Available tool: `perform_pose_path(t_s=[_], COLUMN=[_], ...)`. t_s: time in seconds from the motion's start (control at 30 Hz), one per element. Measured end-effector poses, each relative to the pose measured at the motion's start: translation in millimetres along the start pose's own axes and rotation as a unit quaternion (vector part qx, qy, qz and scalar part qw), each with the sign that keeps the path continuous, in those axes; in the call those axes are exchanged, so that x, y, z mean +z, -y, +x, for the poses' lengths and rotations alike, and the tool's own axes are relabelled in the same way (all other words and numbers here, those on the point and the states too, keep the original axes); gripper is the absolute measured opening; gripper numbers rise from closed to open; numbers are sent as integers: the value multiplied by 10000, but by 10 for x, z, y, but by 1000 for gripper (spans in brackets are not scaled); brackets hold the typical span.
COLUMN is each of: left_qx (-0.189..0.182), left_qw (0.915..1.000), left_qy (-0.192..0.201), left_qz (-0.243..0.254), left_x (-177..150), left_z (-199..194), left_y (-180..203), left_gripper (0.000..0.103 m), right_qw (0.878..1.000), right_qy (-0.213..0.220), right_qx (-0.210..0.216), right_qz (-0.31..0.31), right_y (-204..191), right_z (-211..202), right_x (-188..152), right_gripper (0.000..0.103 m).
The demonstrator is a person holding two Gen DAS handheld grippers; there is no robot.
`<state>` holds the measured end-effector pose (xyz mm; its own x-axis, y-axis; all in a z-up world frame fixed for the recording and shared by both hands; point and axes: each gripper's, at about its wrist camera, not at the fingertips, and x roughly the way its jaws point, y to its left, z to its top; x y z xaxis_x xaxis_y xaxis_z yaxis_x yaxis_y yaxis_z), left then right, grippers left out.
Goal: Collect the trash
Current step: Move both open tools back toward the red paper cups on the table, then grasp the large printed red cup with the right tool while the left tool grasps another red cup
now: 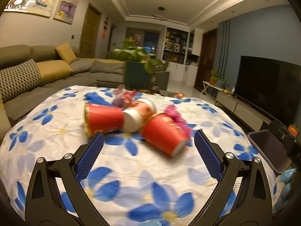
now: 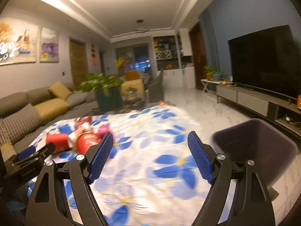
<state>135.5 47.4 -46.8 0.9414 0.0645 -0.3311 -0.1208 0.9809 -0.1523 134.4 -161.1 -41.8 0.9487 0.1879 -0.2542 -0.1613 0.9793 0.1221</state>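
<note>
Red paper cups lie tipped on a blue-flowered cloth [image 1: 131,169]: one at the left [image 1: 104,119], one at the right [image 1: 164,133], a third [image 1: 144,109] behind them. Pink wrappers [image 1: 175,114] and purple ones [image 1: 120,96] lie around them. My left gripper [image 1: 148,137] is open, its fingertips just short of the two front cups. In the right wrist view the cups [image 2: 86,141] show at the left, and my right gripper [image 2: 150,137] hangs open over bare cloth with nothing between its fingers. A dark bin [image 2: 255,146] stands at the table's right edge.
The bin [image 1: 269,150] also shows right of the table in the left wrist view. A grey sofa [image 1: 37,79] with cushions runs along the left, a potted plant [image 1: 137,64] stands beyond the table, and a TV [image 2: 263,60] on a low cabinet lines the right wall.
</note>
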Motion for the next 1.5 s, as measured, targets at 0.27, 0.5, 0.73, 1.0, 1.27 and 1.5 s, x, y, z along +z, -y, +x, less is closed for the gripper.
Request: perform_pose_path(t_s=[0.27,0.5,0.73,1.0,1.27,1.5], left_qx=[372,560,577,498,388,18], left_qw=[9988,9973,9972,9978,9978,9944], left_qy=[131,205,165,-2,-209,-710], left_qz=[-288,-427,-441,-441,-492,-780], left_x=[81,174,230,261,289,291], left_z=[-38,16,166,418,635,873], left_y=[-506,-798,-898,-926,-970,-1090], left_gripper=[95,95,95,95,95,73], right_qw=[9966,9909,9859,9810,9735,9708], right_qy=[-302,-714,-1105,-1502,-1794,-1751], right_qx=[629,932,970,1001,1152,1343], right_qz=[-427,-664,-798,-717,-834,-941], right_y=[-686,-1064,-1244,-1241,-1305,-1335], right_z=[407,774,1162,1418,1547,1512], right_x=[-150,-219,-231,-276,-342,-347], right_gripper=[79,79,77,73,65,59])
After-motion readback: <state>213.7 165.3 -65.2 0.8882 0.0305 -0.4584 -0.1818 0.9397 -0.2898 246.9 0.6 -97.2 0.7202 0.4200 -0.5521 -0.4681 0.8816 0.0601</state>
